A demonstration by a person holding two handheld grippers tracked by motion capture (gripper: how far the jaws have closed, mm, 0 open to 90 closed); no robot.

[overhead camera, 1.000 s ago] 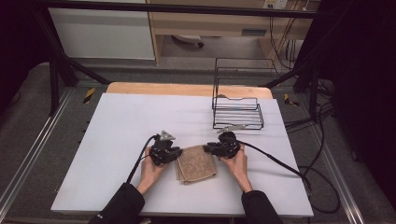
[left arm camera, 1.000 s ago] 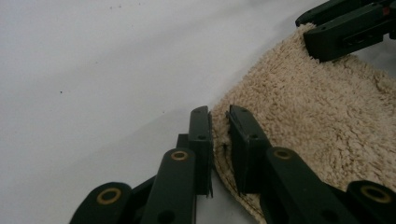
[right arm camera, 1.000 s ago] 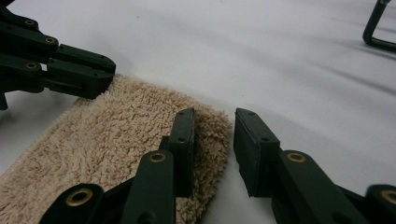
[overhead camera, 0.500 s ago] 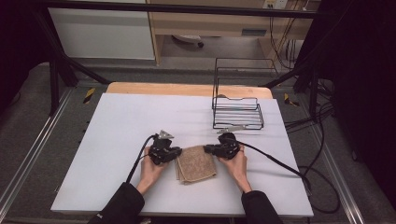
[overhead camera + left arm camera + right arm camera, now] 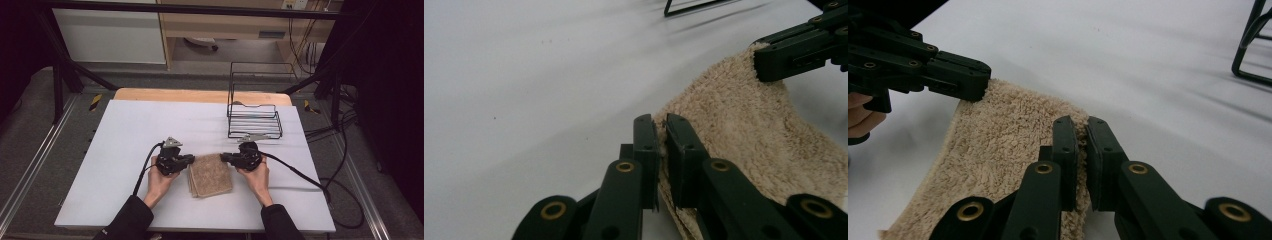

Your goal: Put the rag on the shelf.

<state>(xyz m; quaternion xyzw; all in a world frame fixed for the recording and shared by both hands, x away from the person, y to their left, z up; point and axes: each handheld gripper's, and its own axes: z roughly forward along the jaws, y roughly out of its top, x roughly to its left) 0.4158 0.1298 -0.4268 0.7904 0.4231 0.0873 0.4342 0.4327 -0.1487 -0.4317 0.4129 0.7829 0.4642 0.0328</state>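
— White desk (image 5: 125, 135) under a dim workshop, and two sets of tongs down low on it. What are they gripping?

— Each has pinched a far corner of the folded beige towel (image 5: 211, 175). The left tongs (image 5: 662, 145) have their jaws drawn narrow on the towel's edge, a sliver of terry showing between them; the right tongs (image 5: 1082, 145) are clamped the same way on the opposite corner.

— Why both corners at once?

— My guess is that the cloth is soft and layered, so one grip would let it sag or unfold. Holding the two corners of one edge keeps that edge taut and level, ready to lift or fold over.

— Where does the towel sit?

— Flat on the desk near the person's side, between the two hands, its stacked layers showing along the left edge in the high view.

— Anything around it?

— A black wire rack (image 5: 254, 120) stands farther back to the right, apart from the towel. A cable (image 5: 300, 175) trails from the right tongs off the desk edge; another loops by the left hand (image 5: 159, 181).

— Any obstacle?

— Nothing lies between towel and rack. The cables are the only things I'd judge could snag.
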